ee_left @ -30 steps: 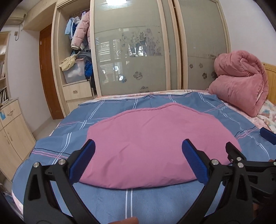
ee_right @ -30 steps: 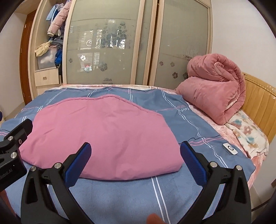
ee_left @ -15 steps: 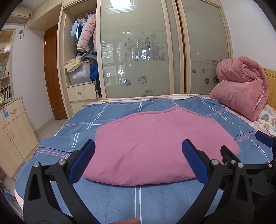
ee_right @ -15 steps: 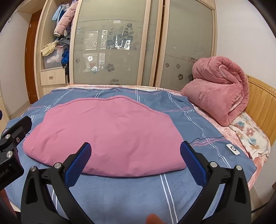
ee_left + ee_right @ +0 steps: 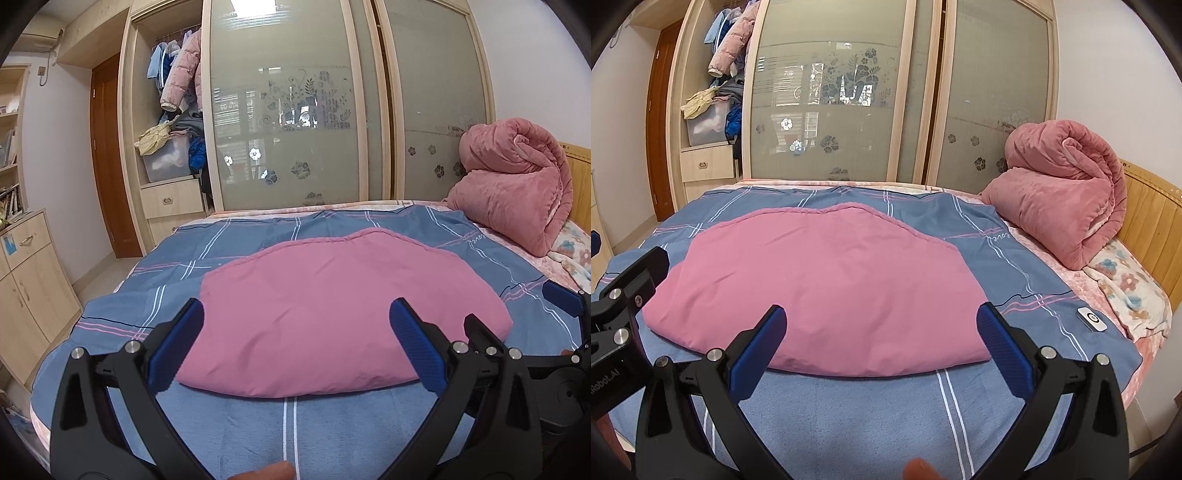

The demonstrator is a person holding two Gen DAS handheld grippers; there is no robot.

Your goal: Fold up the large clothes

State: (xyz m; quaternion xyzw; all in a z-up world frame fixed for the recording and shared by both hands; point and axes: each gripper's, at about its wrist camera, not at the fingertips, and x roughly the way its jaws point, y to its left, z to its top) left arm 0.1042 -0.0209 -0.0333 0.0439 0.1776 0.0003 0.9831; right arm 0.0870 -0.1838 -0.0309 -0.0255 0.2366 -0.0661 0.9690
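Pink garment (image 5: 332, 306) lies flat, already doubled over, on the blue bedspread (image 5: 332, 435). I judge another fold is due. My left gripper (image 5: 295, 347) and right gripper (image 5: 882, 343) hover before its near edge, fingers wide, empty; next I pinch corners.

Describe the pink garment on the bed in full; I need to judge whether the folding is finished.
The pink garment lies flat on the blue plaid bedsheet, folded into a broad, rounded slab. It looks like thin, smooth woven cloth with faint creases. The near edge is a soft fold; the far edge shows a puckered seam with a shallow dip at its middle. No sleeves or collar show. Only the sheet touches it; the left gripper and right gripper, both open, hover short of it.
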